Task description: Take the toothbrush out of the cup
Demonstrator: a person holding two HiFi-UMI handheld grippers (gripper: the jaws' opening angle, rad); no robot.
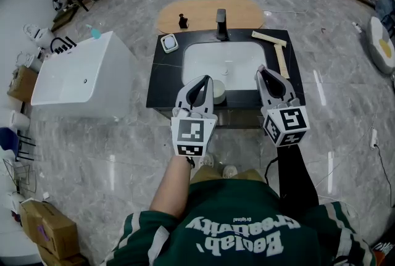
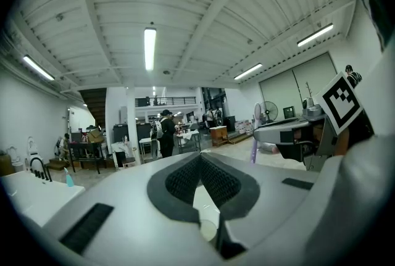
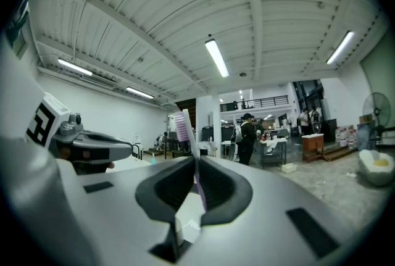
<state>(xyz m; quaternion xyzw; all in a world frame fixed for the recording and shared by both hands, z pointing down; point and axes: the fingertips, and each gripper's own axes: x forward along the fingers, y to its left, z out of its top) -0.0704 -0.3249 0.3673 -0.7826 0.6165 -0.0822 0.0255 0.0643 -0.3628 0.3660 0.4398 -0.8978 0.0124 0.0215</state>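
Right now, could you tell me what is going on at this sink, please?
A person stands at the sink holding a gripper in each hand. The right gripper has its jaws shut on the toothbrush, which stands upright, clear of the cup. The left gripper is shut and empty, beside the cup at the front of the counter.

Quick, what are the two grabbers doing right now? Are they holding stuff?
Left gripper: closed, nothing between its jaws.
Right gripper: closed on the toothbrush.
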